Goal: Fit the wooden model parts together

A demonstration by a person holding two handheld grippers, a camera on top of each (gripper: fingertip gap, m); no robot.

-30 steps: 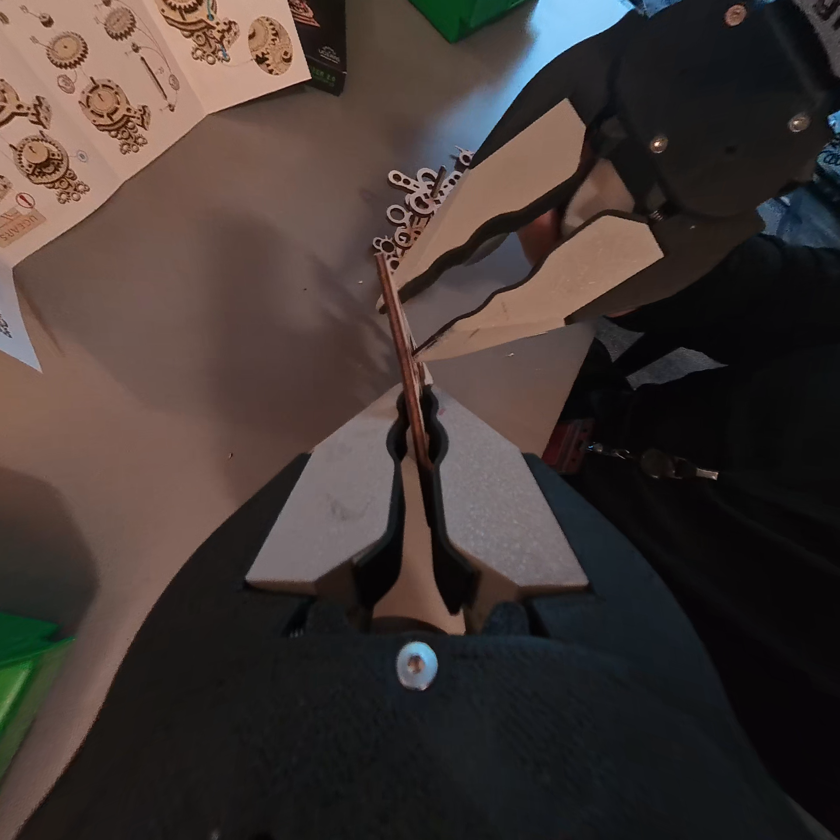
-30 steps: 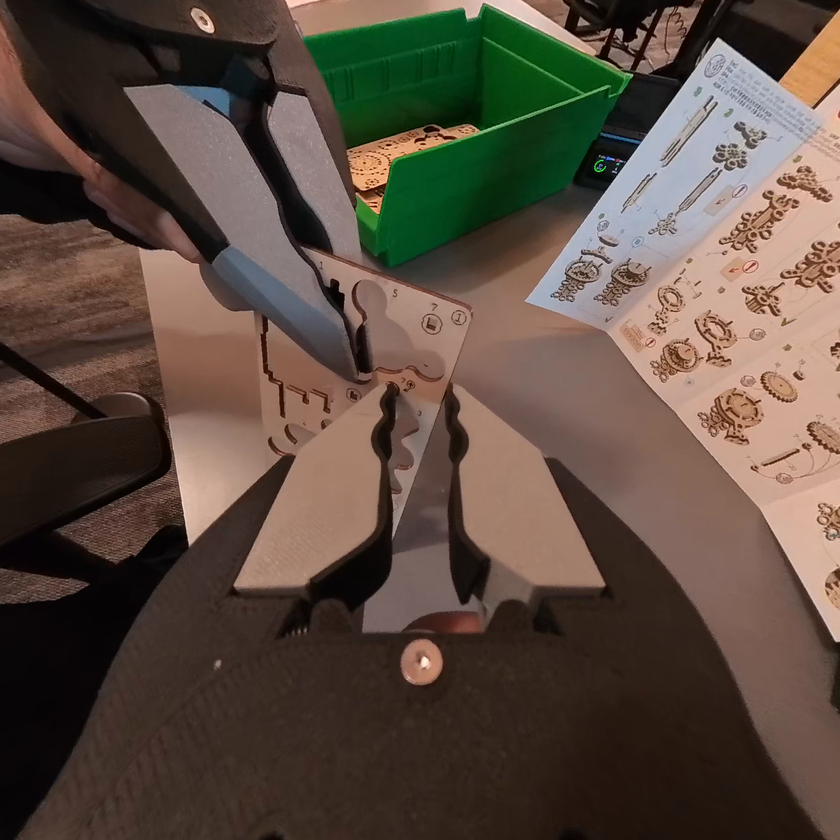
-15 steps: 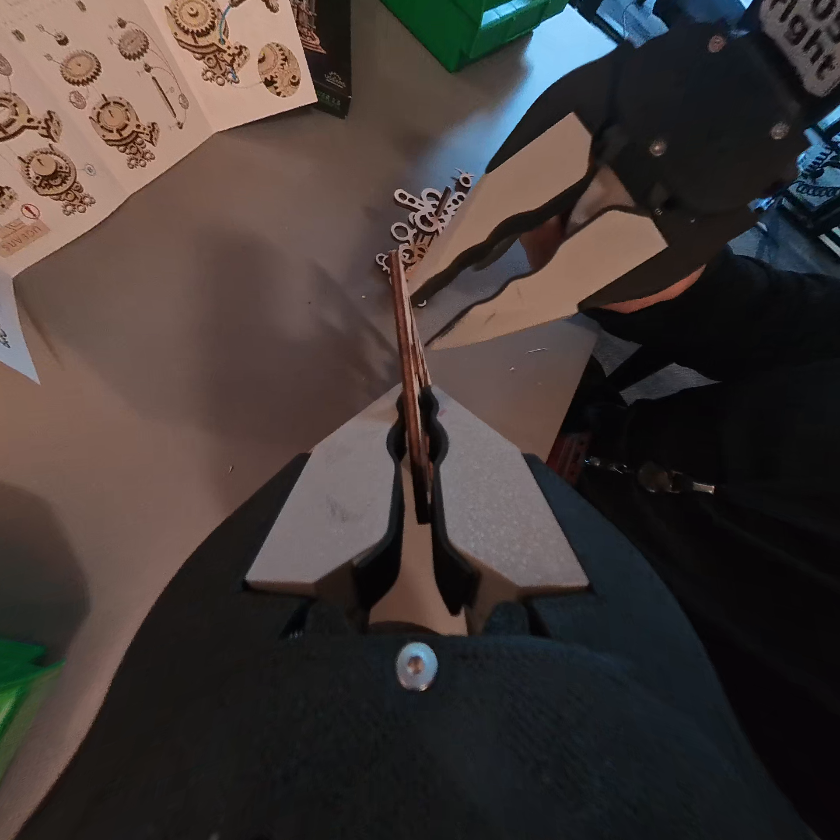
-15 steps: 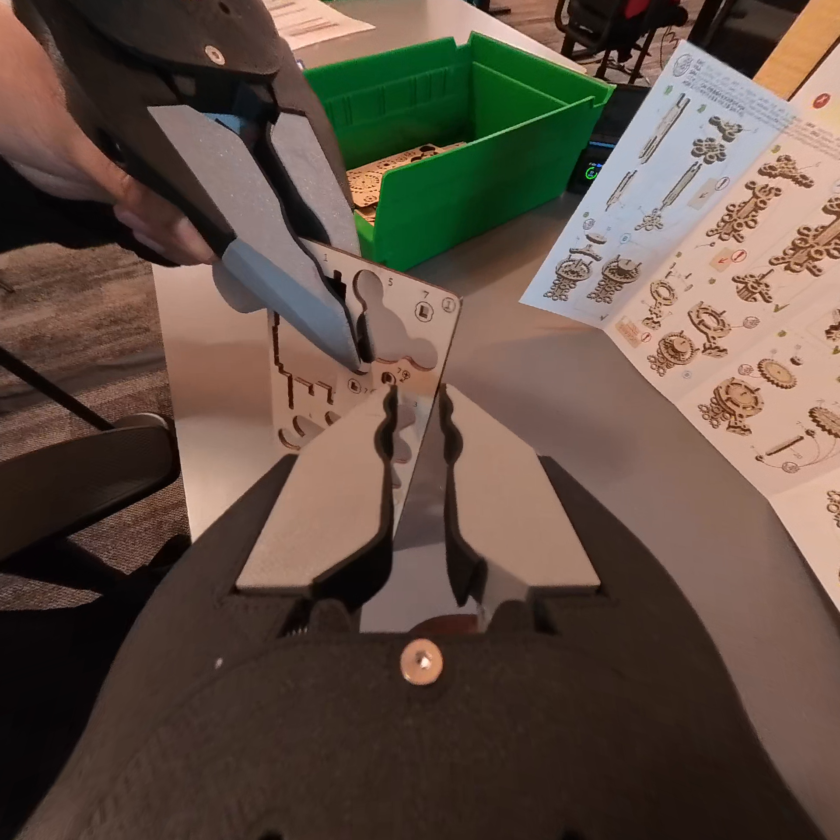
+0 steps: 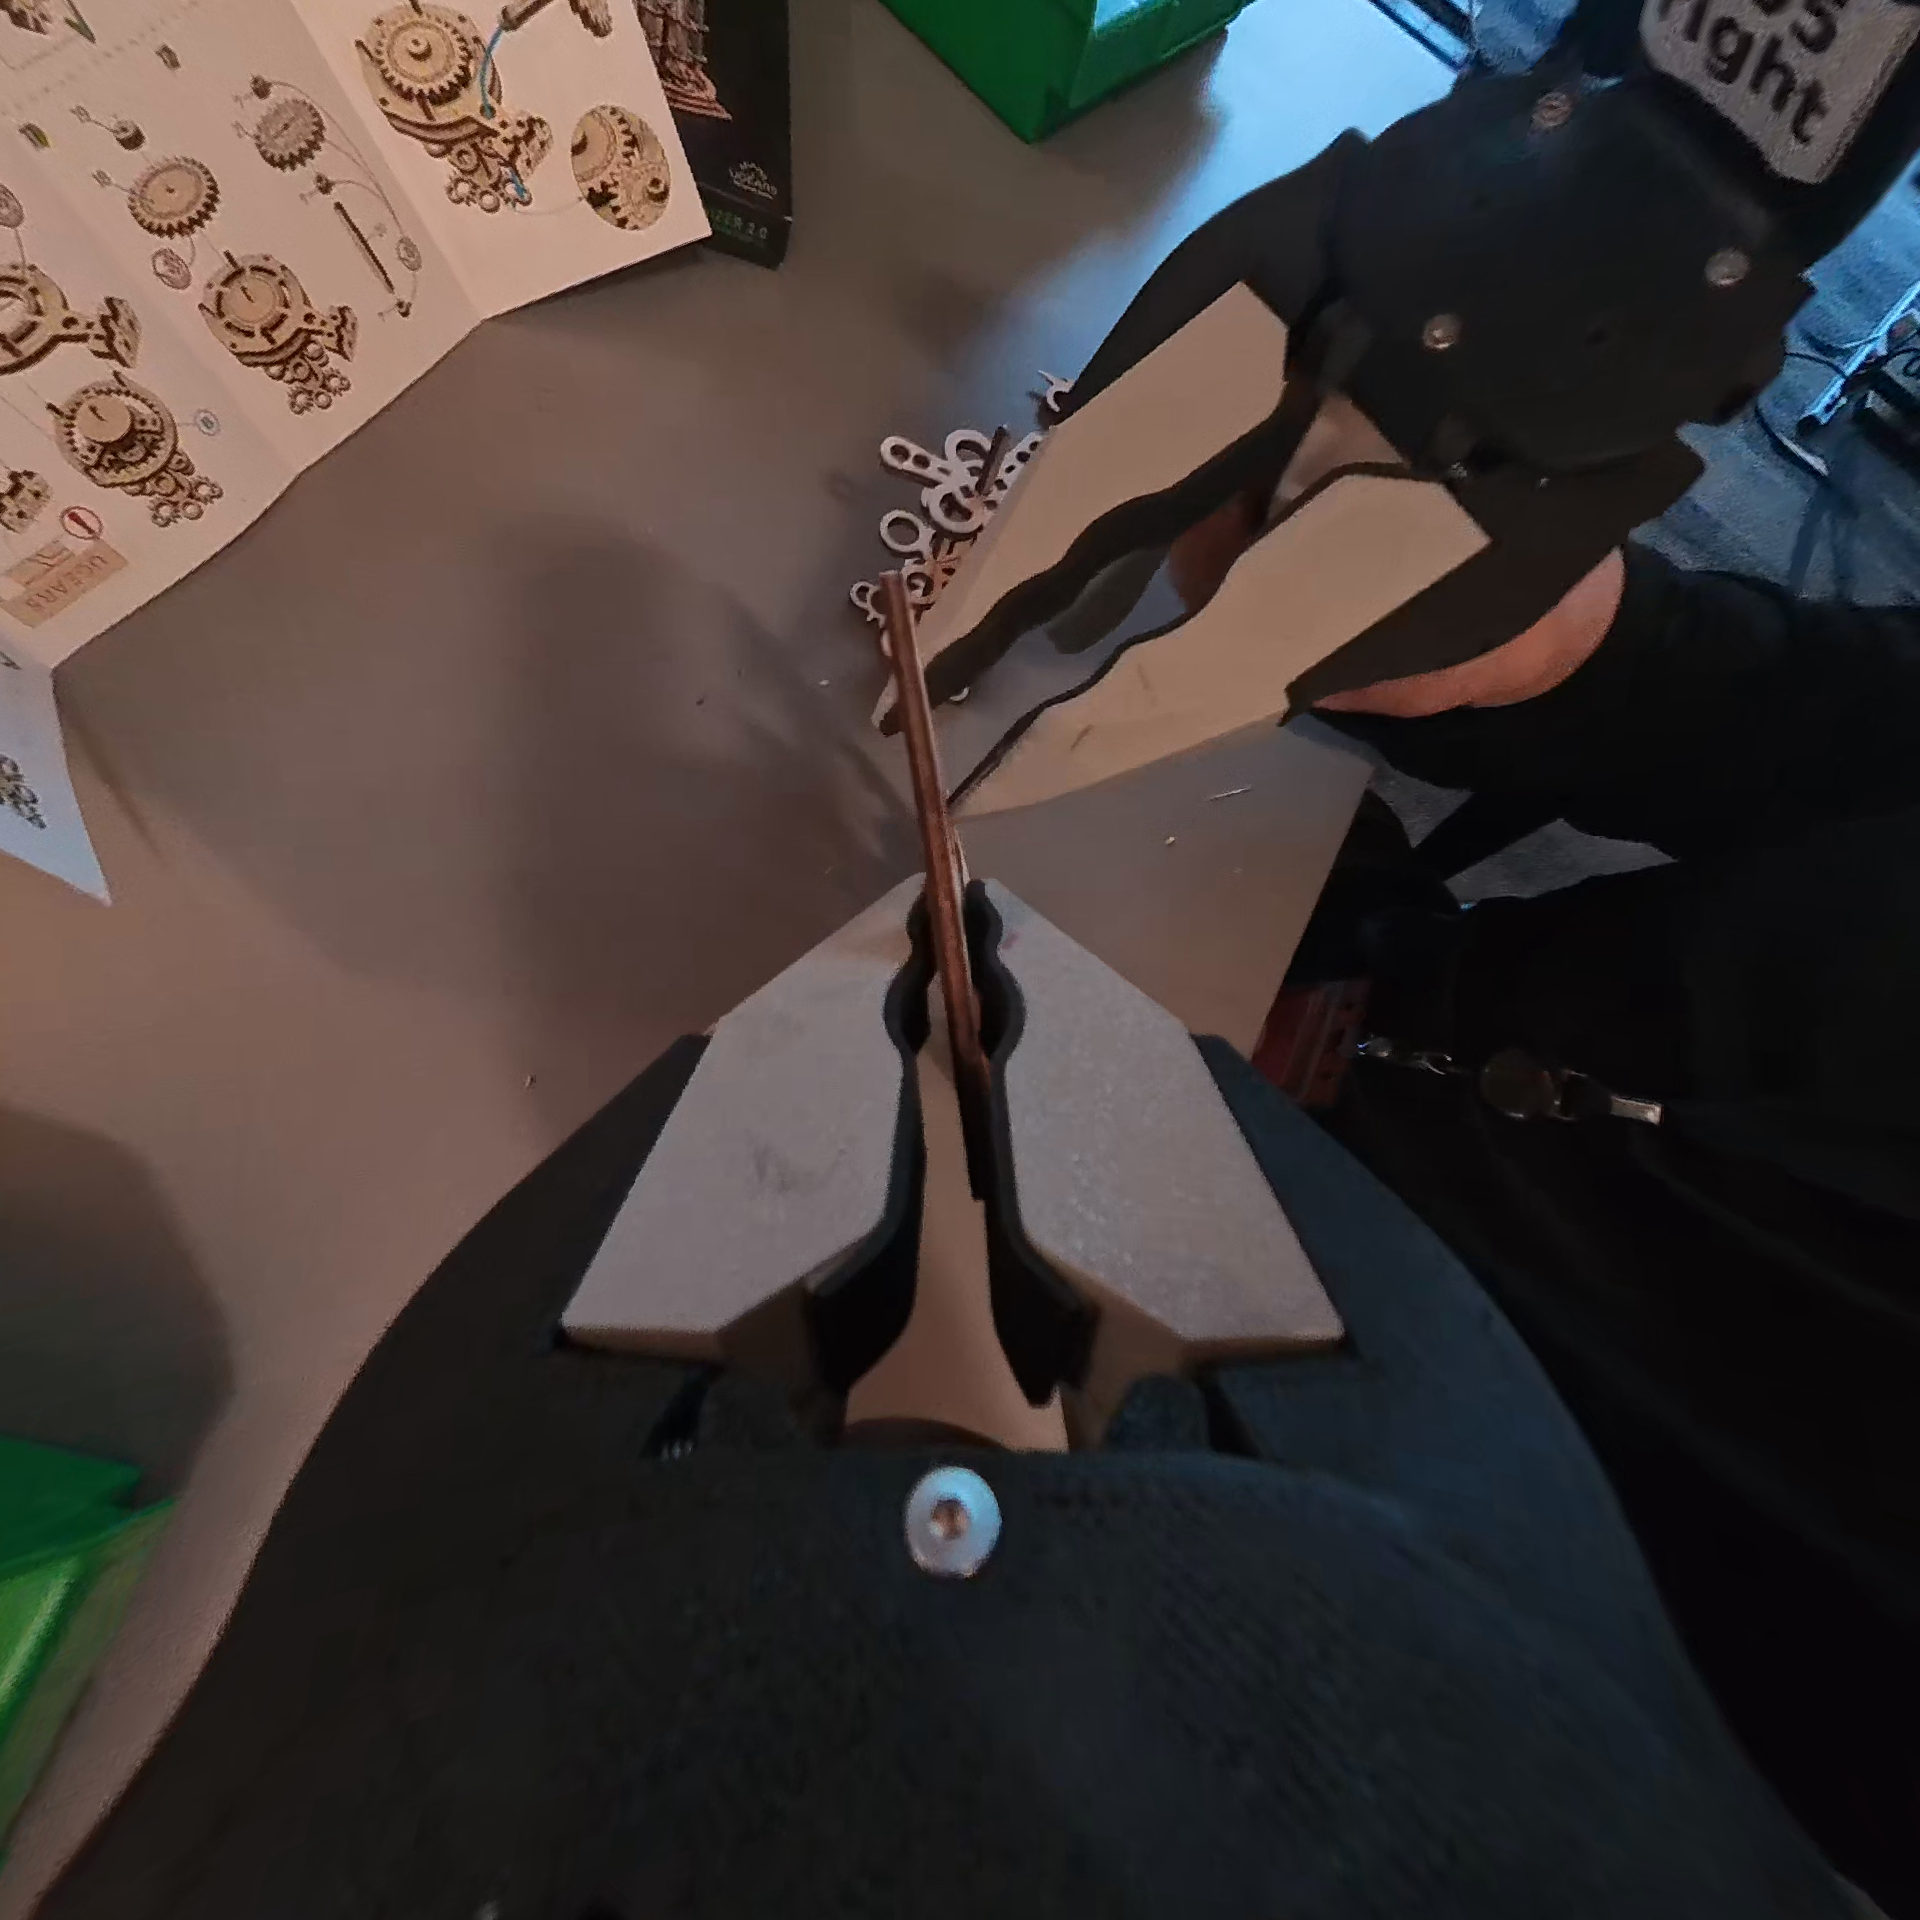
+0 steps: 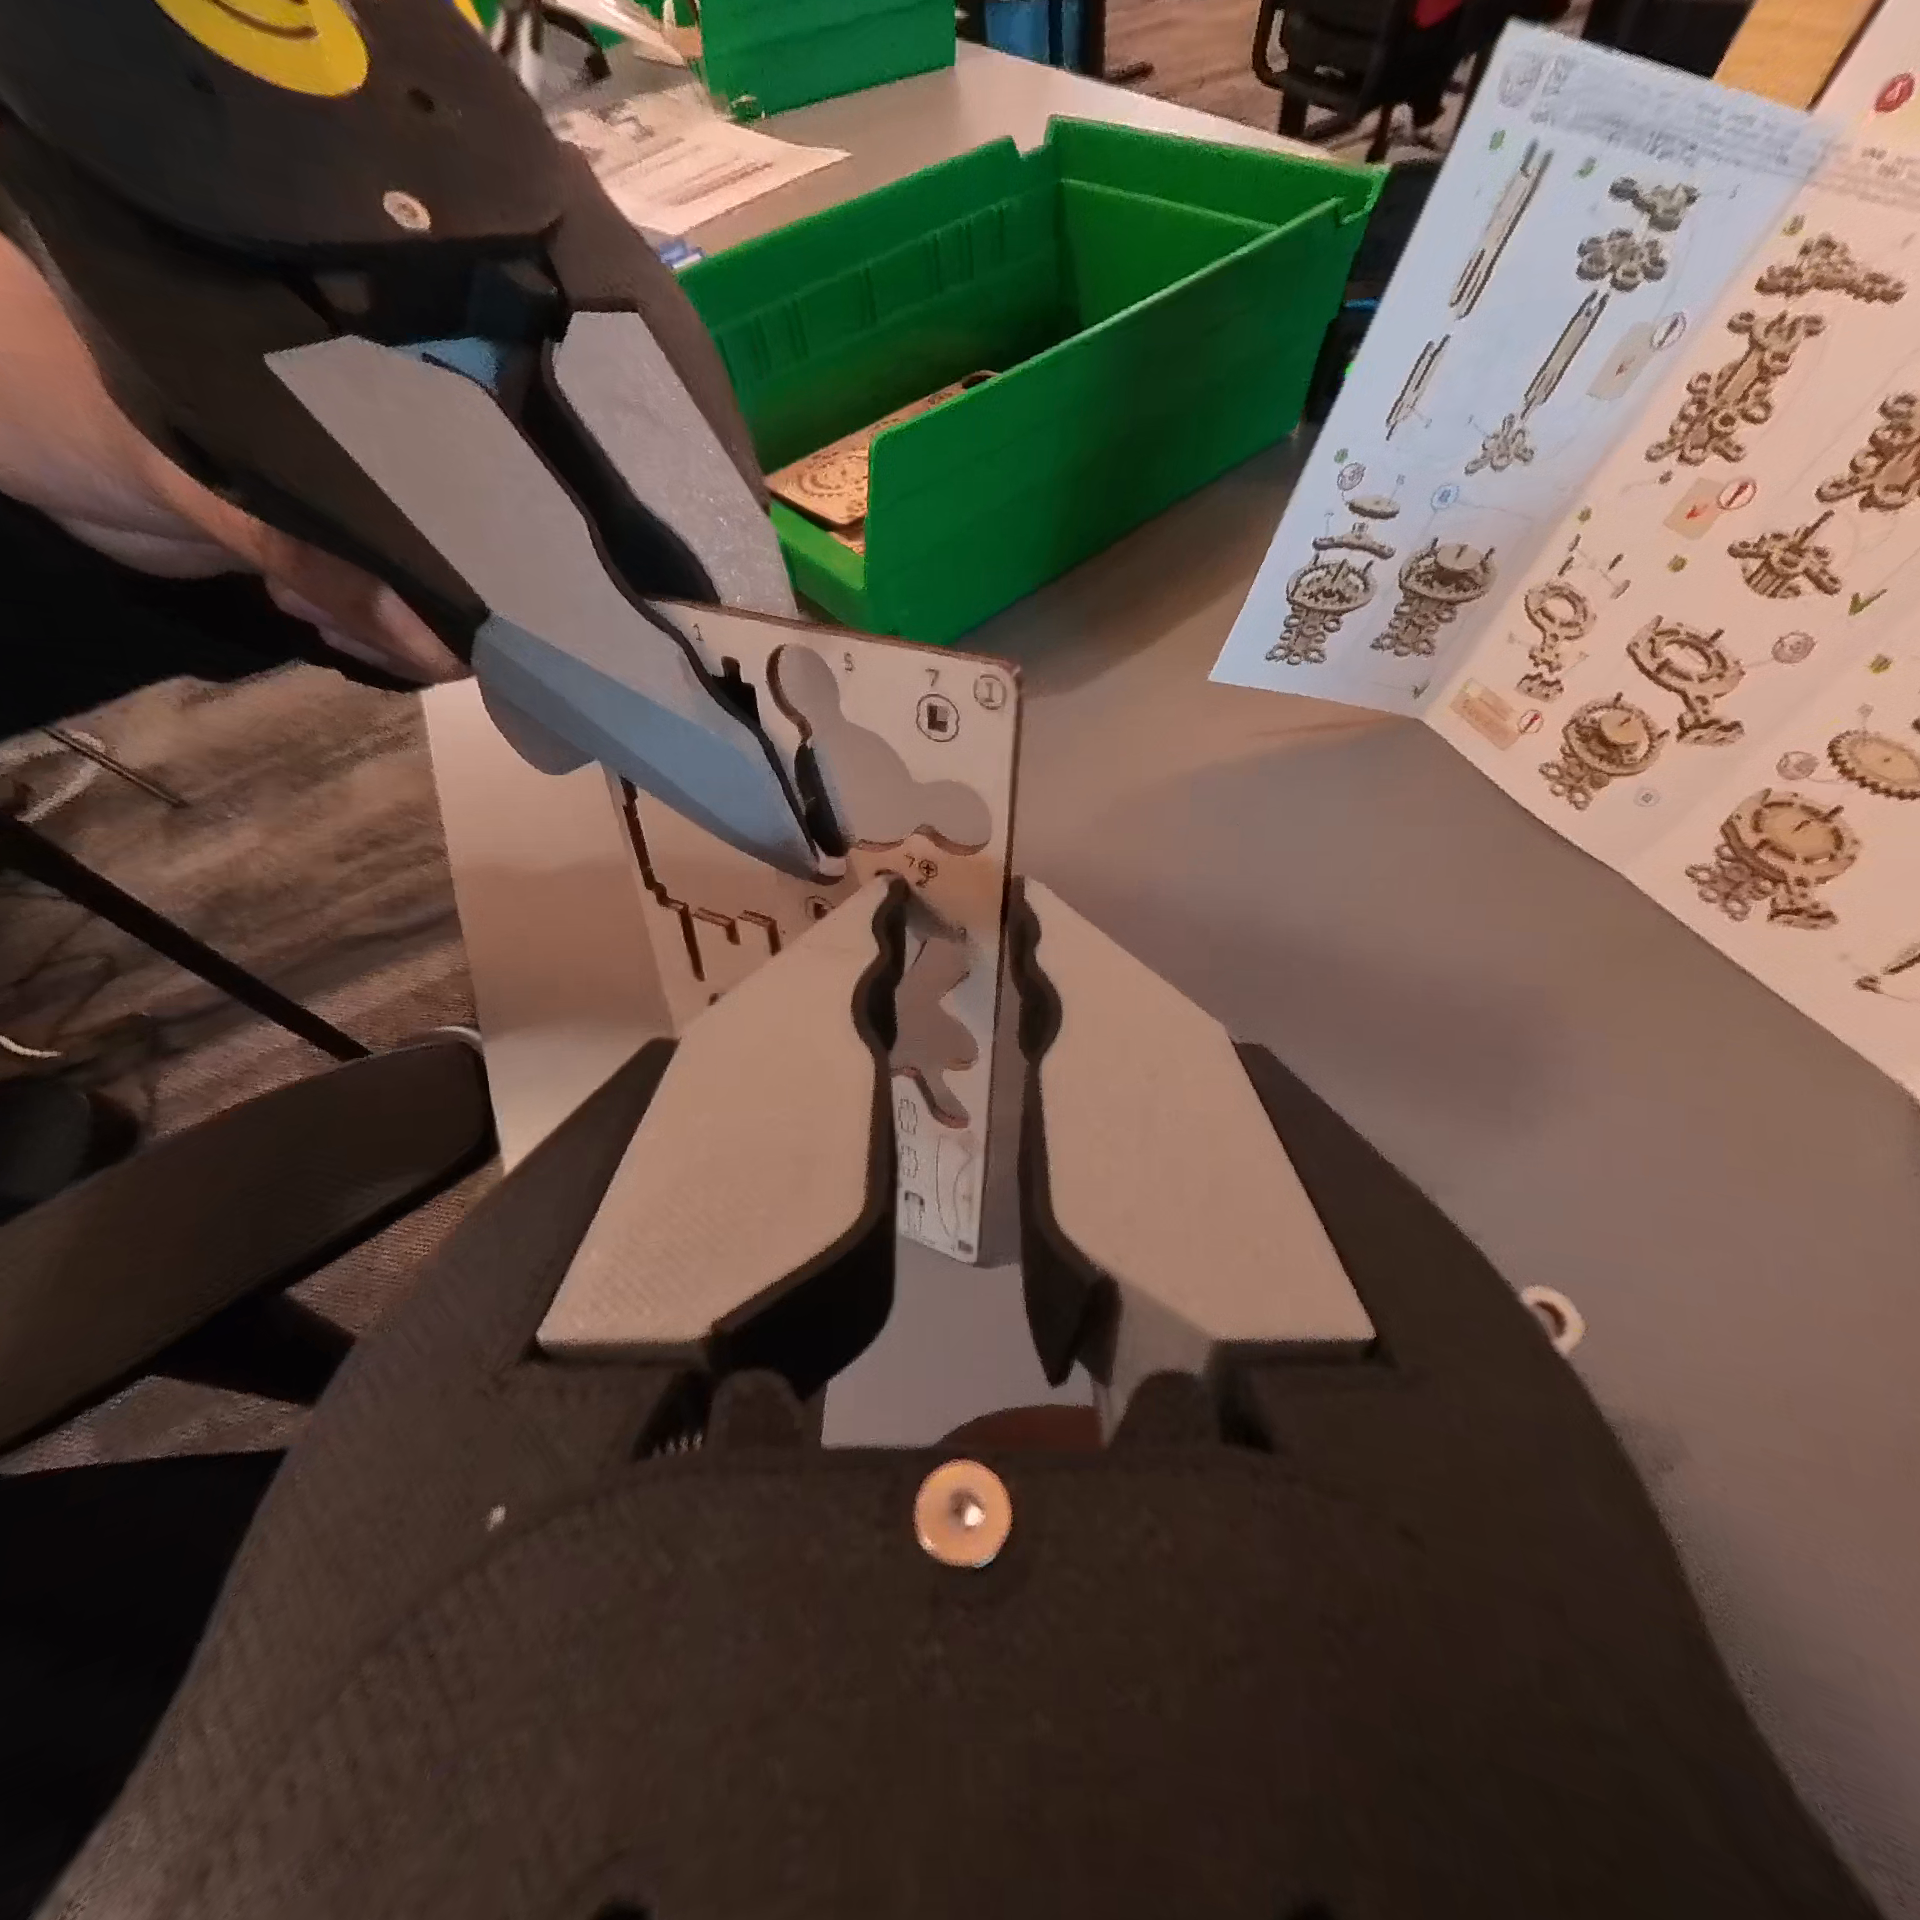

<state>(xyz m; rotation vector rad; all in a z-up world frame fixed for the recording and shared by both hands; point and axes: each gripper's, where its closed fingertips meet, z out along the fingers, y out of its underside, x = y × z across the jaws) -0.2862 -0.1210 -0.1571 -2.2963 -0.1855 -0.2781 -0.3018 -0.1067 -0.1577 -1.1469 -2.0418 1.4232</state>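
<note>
A thin wooden parts sheet (image 6: pixel 935 748) with cut-out shapes stands upright over the grey table. My left gripper (image 6: pixel 816 847) is shut on its upper left part. In the left wrist view the sheet (image 5: pixel 920 727) shows edge-on, clamped in my left gripper (image 5: pixel 940 899). My right gripper (image 6: pixel 951 904) is open, and the sheet's lower right edge lies between its fingers without being clamped. It also shows in the left wrist view (image 5: pixel 920 758), open, with its tips at the sheet. A pile of loose wooden parts (image 5: pixel 935 509) lies on the table behind.
A folded instruction sheet (image 6: pixel 1662 520) lies on the right and also shows in the left wrist view (image 5: pixel 260 260). A green bin (image 6: pixel 1039 436) holds more wooden sheets (image 6: pixel 831 488). A black box (image 5: pixel 738 114) stands at the back. The table edge (image 5: pixel 1309 914) is near. The grippers are tip to tip, or close to it.
My right gripper has moved forward, so the sheet's lower edge now sits between its open fingers. My left gripper has kept its hold and turned the sheet slightly.
</note>
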